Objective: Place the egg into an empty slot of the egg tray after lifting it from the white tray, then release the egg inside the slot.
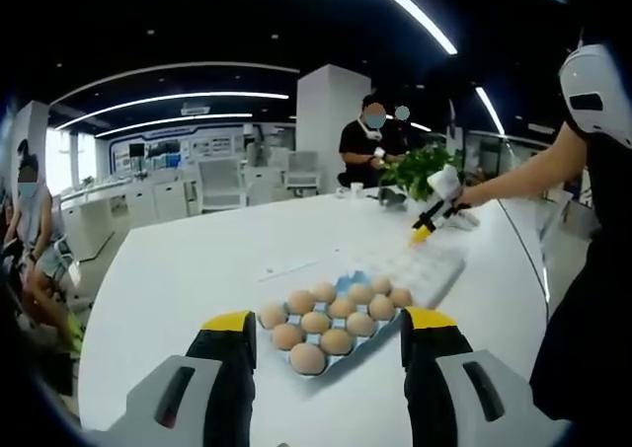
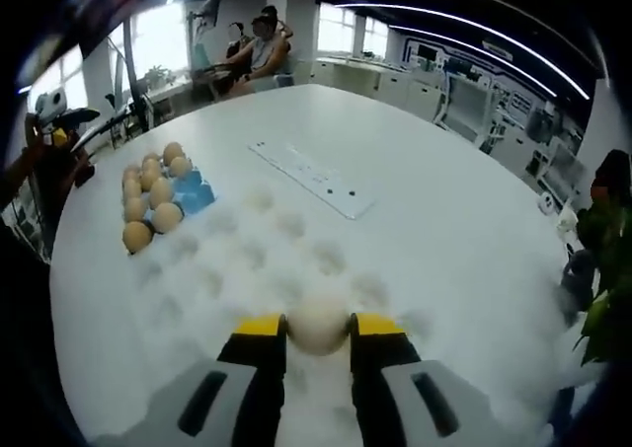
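The right gripper [image 2: 317, 331] is closed on a pale egg [image 2: 318, 323] over the white tray [image 2: 247, 260]; the left gripper [image 1: 327, 329] is held open and empty near the blue egg tray [image 1: 341, 340]. The egg is judged light, smooth and fragile, best gripped gently across its widest part.

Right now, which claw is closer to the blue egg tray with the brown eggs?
Left. The left claw hovers open just in front of the blue egg tray. The right claw is farther off, over the white tray, shut on an egg.
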The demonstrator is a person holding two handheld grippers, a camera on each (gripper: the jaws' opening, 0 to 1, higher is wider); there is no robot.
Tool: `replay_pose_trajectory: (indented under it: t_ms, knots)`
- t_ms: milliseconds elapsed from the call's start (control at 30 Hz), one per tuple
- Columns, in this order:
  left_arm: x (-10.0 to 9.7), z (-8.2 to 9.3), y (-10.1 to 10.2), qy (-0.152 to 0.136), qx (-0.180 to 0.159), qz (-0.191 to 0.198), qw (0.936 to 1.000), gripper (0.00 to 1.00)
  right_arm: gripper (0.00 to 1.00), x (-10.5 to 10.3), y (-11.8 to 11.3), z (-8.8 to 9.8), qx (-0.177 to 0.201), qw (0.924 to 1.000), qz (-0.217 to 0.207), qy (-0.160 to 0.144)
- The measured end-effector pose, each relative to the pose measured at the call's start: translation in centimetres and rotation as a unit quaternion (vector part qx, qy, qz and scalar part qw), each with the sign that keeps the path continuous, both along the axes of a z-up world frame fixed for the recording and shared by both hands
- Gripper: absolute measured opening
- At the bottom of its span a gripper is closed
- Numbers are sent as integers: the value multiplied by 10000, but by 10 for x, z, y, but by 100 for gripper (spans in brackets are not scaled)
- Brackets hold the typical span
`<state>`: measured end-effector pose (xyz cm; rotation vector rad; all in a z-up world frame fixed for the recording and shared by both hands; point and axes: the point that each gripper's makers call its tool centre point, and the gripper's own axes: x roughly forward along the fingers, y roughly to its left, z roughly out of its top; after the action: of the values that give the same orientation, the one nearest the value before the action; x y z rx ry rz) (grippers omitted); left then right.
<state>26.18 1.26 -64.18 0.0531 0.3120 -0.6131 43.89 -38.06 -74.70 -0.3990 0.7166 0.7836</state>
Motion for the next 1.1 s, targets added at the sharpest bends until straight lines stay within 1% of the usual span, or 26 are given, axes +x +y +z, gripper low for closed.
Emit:
replay_pose_trajectory:
  t_ms: [200, 267, 333, 367, 467, 667, 1100]
  knots:
    - [0, 0, 0, -20, -23, -2, 10000, 59, 25, 1, 20, 10, 78, 9997, 206, -86]
    - [0, 1, 0, -26, -31, 3, 10000, 59, 25, 2, 33, 14, 137, 9993, 305, -149]
    - [-1, 1, 1, -31, -40, 15, 10000, 59, 25, 2, 42, 16, 196, 9990, 369, -148]
    - [-1, 1, 2, -30, -42, 23, 10000, 59, 25, 3, 50, 18, 286, 9986, 422, -150]
    - [-2, 0, 3, -22, -24, 28, 10000, 59, 25, 4, 65, 19, 309, 9977, 569, -190]
    - [-3, 1, 6, -33, -32, 79, 10000, 59, 25, 4, 94, 16, 358, 9956, 851, -164]
    - [-4, 3, 10, -52, -29, 127, 9999, 59, 25, 0, 132, 8, 348, 9913, 1265, -81]
